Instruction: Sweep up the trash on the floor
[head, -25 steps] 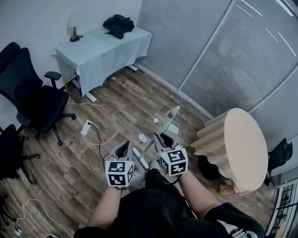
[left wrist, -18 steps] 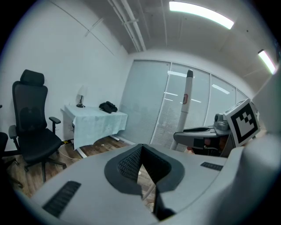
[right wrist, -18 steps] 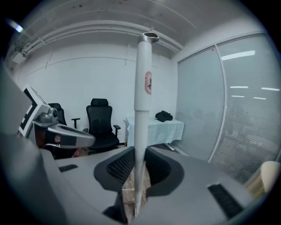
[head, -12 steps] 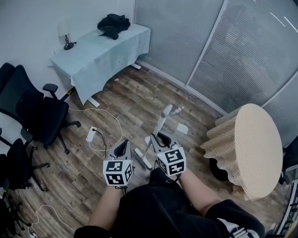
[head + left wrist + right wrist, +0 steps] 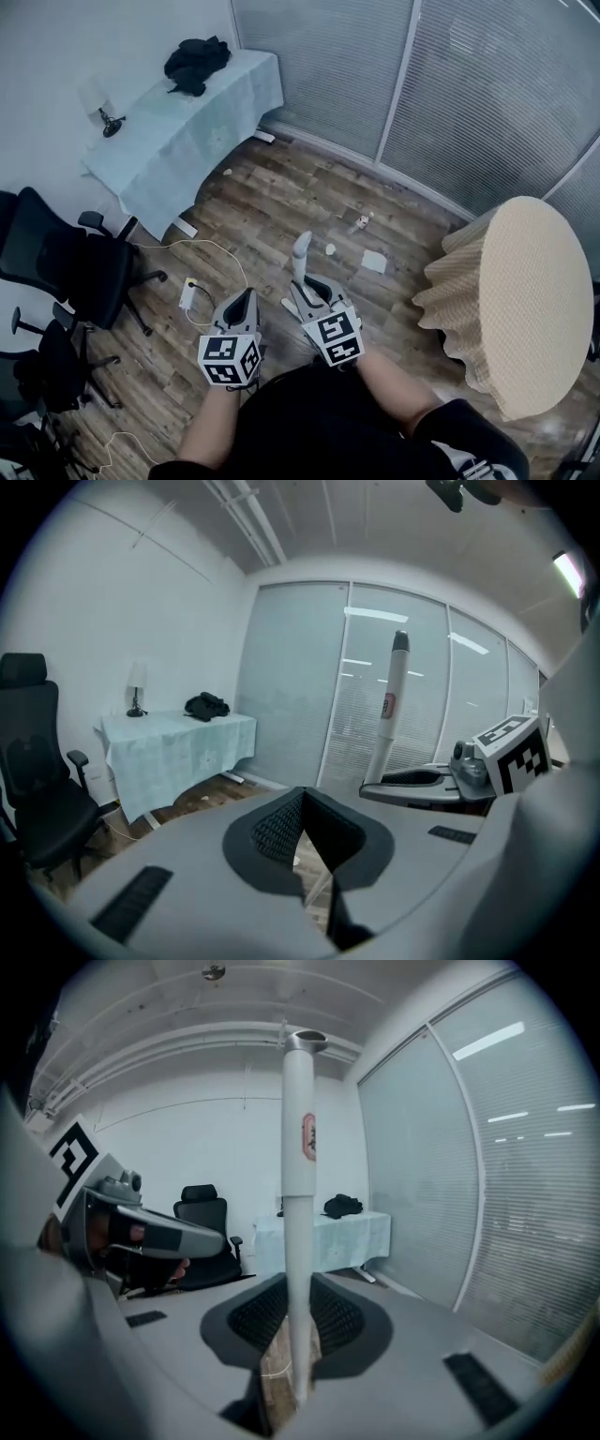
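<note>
My right gripper [image 5: 305, 285] is shut on a white broom handle [image 5: 302, 251] that stands nearly upright, its head [image 5: 288, 306] low on the wooden floor. In the right gripper view the broom handle [image 5: 300, 1176] runs straight up between the pads of my right gripper [image 5: 291, 1330]. My left gripper [image 5: 245, 298] hangs beside it, shut with nothing in it; the left gripper [image 5: 300, 803] pads meet. Trash lies ahead: a white scrap [image 5: 330, 249], a paper piece [image 5: 374, 262] and a small bottle-like item [image 5: 361, 222].
A table under a pale blue cloth [image 5: 187, 127] with black clothing [image 5: 192, 64] and a lamp [image 5: 101, 105] stands at the back left. Black office chairs [image 5: 66, 272] are on the left, a power strip with cables [image 5: 190, 294] beside them, a round wicker table [image 5: 530, 300] on the right.
The view has shifted towards the window wall. The broom handle now stands more upright in the right gripper, and the trash lies closer in front of both grippers.
</note>
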The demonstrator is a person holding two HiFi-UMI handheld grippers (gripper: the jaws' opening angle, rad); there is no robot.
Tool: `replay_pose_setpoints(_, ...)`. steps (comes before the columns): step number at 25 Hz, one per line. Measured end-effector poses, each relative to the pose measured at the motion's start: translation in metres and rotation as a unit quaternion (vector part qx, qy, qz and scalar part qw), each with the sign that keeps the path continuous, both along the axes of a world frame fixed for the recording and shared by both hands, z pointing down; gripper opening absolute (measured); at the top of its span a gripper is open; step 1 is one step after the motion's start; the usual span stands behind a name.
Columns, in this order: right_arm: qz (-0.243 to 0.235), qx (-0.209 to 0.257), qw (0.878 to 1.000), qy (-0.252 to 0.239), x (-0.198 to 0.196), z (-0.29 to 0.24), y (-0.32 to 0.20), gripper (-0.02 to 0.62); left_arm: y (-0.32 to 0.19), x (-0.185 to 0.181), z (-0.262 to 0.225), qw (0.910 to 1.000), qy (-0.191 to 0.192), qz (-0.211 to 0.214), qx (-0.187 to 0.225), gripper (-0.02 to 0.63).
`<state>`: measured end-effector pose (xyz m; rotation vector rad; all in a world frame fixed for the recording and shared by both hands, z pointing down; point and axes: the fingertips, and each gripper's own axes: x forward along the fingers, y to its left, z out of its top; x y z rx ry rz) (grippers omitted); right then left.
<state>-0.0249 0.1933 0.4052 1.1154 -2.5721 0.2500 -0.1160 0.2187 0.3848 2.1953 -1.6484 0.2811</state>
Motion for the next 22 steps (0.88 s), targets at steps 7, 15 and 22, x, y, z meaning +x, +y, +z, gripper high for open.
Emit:
replay_pose_setpoints(7, -0.020, -0.003, 1.000, -0.011, 0.051, 0.013, -0.054, 0.086, -0.063, 0.046, 0.015, 0.9994, -0.023, -0.006, -0.024, -0.006)
replay_pose_setpoints(15, -0.091, -0.024, 0.995, -0.017, 0.087, 0.052, -0.079, 0.086, -0.095, 0.068, 0.059, 0.9970, -0.025, -0.016, -0.072, -0.006)
replay_pose_setpoints(22, -0.147, -0.051, 0.988, -0.019, 0.087, 0.100, -0.108, 0.086, -0.119, 0.065, 0.112, 0.9944, -0.011, -0.040, -0.097, -0.006)
